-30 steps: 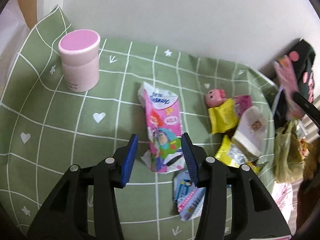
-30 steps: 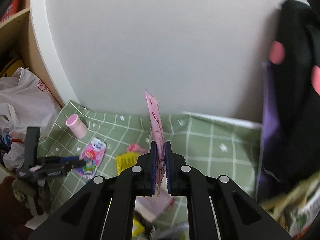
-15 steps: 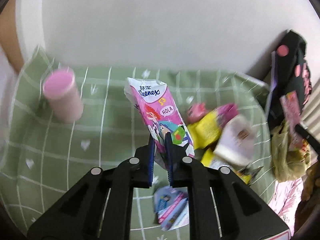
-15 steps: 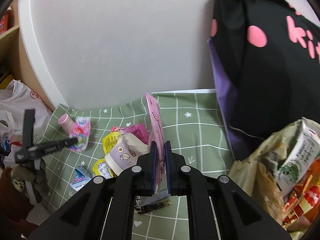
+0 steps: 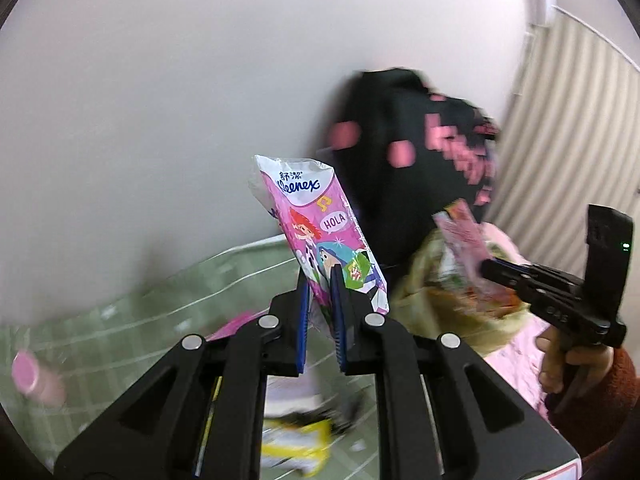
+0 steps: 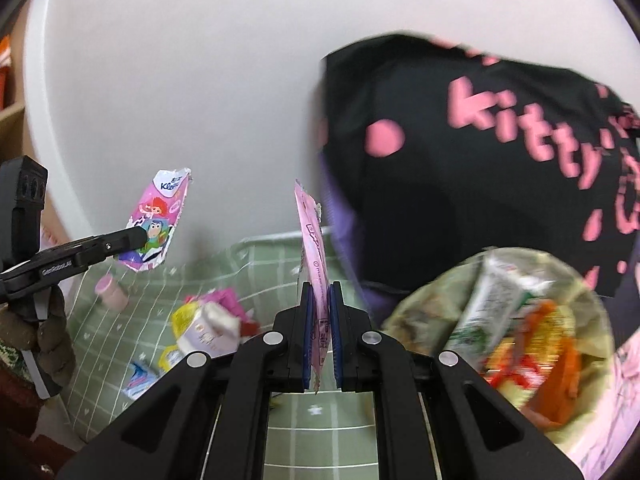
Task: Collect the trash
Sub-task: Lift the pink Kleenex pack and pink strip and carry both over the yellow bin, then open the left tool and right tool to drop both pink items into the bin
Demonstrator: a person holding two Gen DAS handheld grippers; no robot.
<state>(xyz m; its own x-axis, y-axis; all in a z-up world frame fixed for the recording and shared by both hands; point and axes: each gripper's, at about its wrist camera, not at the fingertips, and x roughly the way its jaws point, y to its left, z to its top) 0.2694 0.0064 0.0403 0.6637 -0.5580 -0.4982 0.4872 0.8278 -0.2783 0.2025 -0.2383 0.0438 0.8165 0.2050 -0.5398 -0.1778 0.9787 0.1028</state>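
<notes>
1. My left claw (image 5: 319,280) is clamped on the pink Kleenex tissue wrapper (image 5: 320,232), pads pinching its lower part, the pack standing up and leaning left above the jaws. 1 second ago those jaws stood wide apart around the wrapper as it lay flat on the green checked cloth (image 5: 132,332); they have just been closing, and the wrapper is now up off the cloth.
2. In the right wrist view the same wrapper (image 6: 156,224) hangs in the air at the left claw's tip (image 6: 138,236), above the pink-lidded tube (image 6: 112,292).
3. My right claw (image 6: 319,294) is closed tight on the thin pink sachet (image 6: 312,240), held edge-on and upright, the same grip as 1 second ago.
4. The right view has swung: earlier it faced mostly bare wall and cloth; now the black bag with pink lettering (image 6: 480,160) fills the upper right, and the translucent trash bag (image 6: 516,328), with cartons and wrappers inside, sits at lower right just beside the claw.
5. From the left wrist, the right claw (image 5: 486,268) holds its sachet (image 5: 460,228) over that trash bag (image 5: 424,280).
6. Loose wrappers (image 6: 208,328) remain on the worktop's cloth, blurred.
</notes>
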